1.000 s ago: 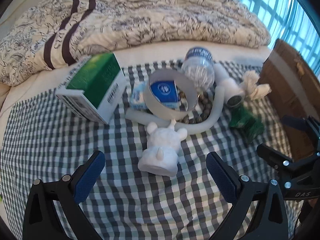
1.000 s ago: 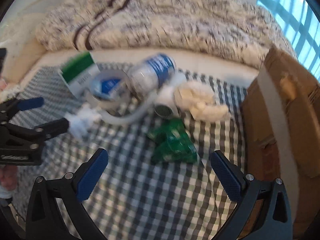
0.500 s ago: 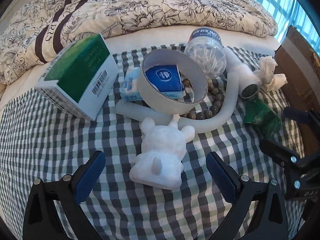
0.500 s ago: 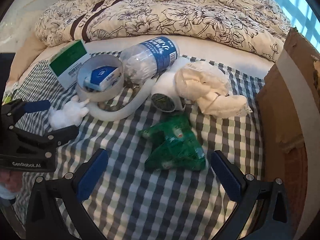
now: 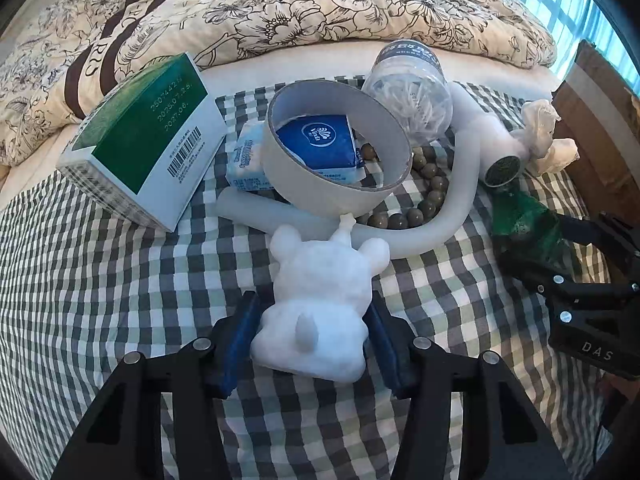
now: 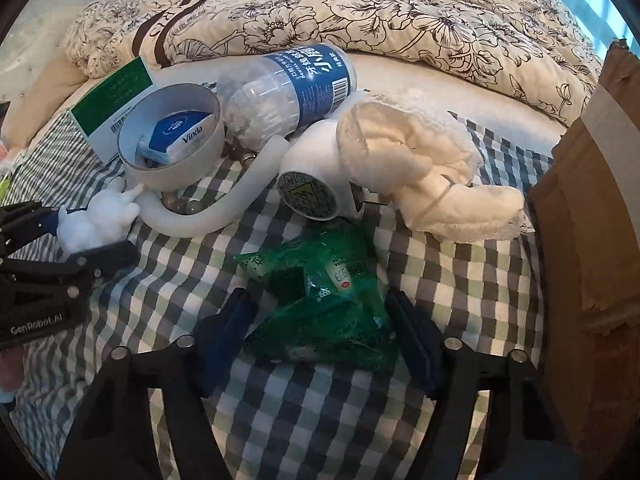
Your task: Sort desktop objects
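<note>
Both grippers' blue pads close around their picks on the checked cloth (image 5: pixel 120 280).
Left gripper (image 5: pixel 312 336) clamps the white figurine (image 5: pixel 320 300); right gripper (image 6: pixel 320 332) has just been closing around the green packet (image 6: pixel 328 300), contact unclear. Squeeze gently, lift straight.

My left gripper (image 5: pixel 308 336) stands hemmed by the white figurine (image 5: pixel 320 300) between my closing jaws, pads on its flanks. Ahead, the tape ring (image 5: pixel 340 160), white hose (image 5: pixel 456 200) and green box (image 5: pixel 148 136) crowd the way; bare checked cloth (image 5: pixel 100 280) lies open to the left. My right gripper (image 6: pixel 320 332) straddles the green packet (image 6: pixel 328 304) as the jaws close; a cardboard box (image 6: pixel 592 220) walls the right side, cream cloth bundle (image 6: pixel 420 176) blocks ahead
</note>
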Motion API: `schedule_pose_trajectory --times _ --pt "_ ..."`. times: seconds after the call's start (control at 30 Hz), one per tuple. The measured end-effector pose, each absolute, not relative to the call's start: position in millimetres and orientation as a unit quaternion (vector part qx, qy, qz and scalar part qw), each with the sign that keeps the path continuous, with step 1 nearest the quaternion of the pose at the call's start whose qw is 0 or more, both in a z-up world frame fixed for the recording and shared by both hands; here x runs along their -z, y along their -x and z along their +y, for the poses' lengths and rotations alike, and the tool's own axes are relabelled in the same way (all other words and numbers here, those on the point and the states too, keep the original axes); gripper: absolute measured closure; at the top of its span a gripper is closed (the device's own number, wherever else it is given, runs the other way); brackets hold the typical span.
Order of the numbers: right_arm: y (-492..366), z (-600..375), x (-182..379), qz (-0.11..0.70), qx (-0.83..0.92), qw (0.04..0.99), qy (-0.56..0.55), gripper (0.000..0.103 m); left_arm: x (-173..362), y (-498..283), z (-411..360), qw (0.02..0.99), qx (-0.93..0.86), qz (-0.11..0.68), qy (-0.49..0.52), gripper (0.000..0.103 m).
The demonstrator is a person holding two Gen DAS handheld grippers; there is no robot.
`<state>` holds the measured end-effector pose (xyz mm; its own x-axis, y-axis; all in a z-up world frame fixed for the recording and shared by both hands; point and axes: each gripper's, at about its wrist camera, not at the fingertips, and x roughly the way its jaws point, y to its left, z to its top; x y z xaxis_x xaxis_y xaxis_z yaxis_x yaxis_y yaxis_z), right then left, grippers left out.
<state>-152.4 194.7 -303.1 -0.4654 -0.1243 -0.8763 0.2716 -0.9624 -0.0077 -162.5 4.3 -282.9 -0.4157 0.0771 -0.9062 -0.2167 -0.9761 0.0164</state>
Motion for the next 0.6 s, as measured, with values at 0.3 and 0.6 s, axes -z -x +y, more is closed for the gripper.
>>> schedule_pose_trajectory --times 0.3,0.6 --pt "146.8 204.5 298.1 0.055 0.848 0.127 -0.512 0.049 271.8 155.4 4.6 0.086 -0.846 0.058 0.523 0.05" --pt "132.5 206.9 285.0 0.034 0.856 0.128 -0.5 0.064 246.2 139.3 0.3 0.092 -0.86 0.049 0.5 0.05"
